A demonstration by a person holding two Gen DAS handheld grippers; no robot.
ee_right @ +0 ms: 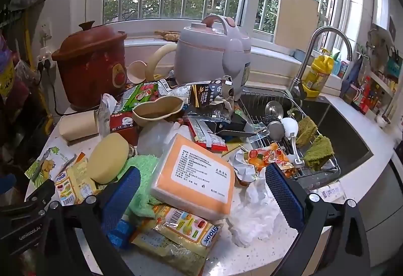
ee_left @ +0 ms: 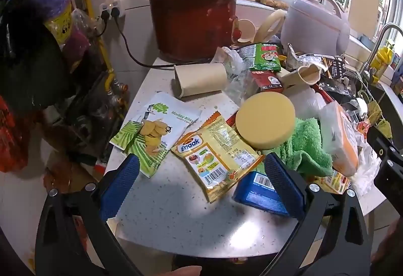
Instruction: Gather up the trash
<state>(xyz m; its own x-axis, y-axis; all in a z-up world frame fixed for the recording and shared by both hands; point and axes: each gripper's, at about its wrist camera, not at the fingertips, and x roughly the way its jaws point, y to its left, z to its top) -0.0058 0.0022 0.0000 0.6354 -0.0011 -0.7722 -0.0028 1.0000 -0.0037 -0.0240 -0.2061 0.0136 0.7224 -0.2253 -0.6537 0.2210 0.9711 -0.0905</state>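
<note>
Yellow Enaak wrapper (ee_left: 216,157) lies flat on counter (ee_left: 176,213), near edge, between left gripper (ee_left: 201,187) pads; both grippers wide, empty. Risk: thin film slips, or right gripper (ee_right: 201,198) snags green cloth (ee_right: 141,175)

Countertop (ee_left: 176,213): white, finely speckled. Crock pot (ee_left: 191,16): rust-red, matching lid. Rice cooker (ee_right: 211,54): pale lilac-grey, pink trim. Round sponge (ee_left: 265,119): mustard yellow. Towel (ee_left: 307,147): bright green. Enaak wrapper (ee_left: 216,157): yellow, orange edges, blue logo. Monkey Bites pouch (ee_left: 156,130): white with green stripes. Tissue pack (ee_right: 196,175): orange, white label. Gripper pads (ee_left: 118,182): blue, textured.
</note>
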